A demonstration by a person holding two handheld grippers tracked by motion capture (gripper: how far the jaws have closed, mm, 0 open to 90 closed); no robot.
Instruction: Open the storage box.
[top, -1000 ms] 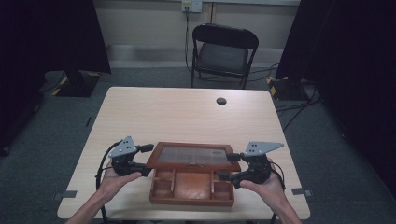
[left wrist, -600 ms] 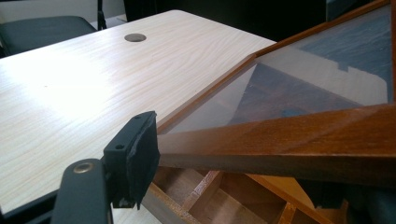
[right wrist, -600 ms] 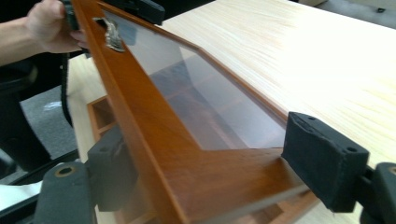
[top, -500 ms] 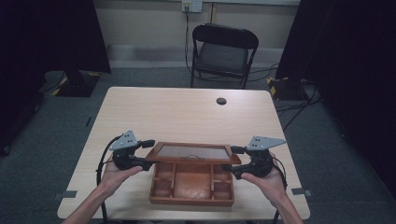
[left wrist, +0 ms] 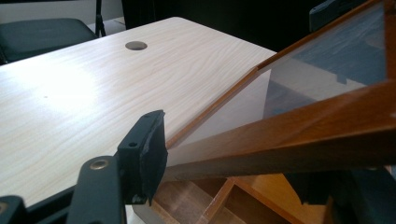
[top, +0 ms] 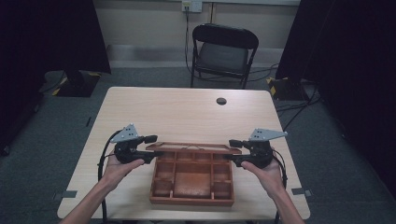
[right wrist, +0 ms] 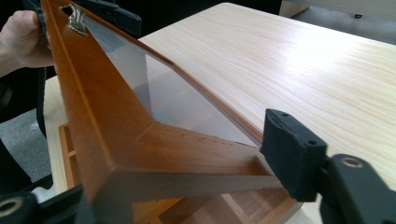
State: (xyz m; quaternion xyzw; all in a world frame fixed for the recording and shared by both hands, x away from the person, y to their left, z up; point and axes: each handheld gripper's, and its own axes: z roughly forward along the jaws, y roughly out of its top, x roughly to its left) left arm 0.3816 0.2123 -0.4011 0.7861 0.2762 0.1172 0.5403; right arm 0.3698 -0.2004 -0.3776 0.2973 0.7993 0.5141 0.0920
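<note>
A brown wooden box (top: pixel 191 200) with several open compartments sits at the table's near edge. Its glass-paned lid (top: pixel 194 148) is hinged at the back and stands raised, edge-on in the high view. My left gripper (top: pixel 154 153) is shut on the lid's left frame. In the left gripper view, one pad (left wrist: pixel 144 154) presses the lid (left wrist: pixel 327 70) from the glass side. My right gripper (top: pixel 233 156) is shut on the lid's right frame (right wrist: pixel 121 116), with a pad (right wrist: pixel 289 158) against its corner. A small metal handle (right wrist: pixel 74 21) sits on the lid's free edge.
The light wood table (top: pixel 187 116) stretches beyond the box, with a round cable hole (top: pixel 221 101) near its far edge. A black folding chair (top: pixel 224 51) stands behind the table. Dark curtains hang on both sides.
Both grippers have moved up and back with the lid in them. Its free edge has swung higher, from a slanted pane to edge-on, showing more of the compartments.
</note>
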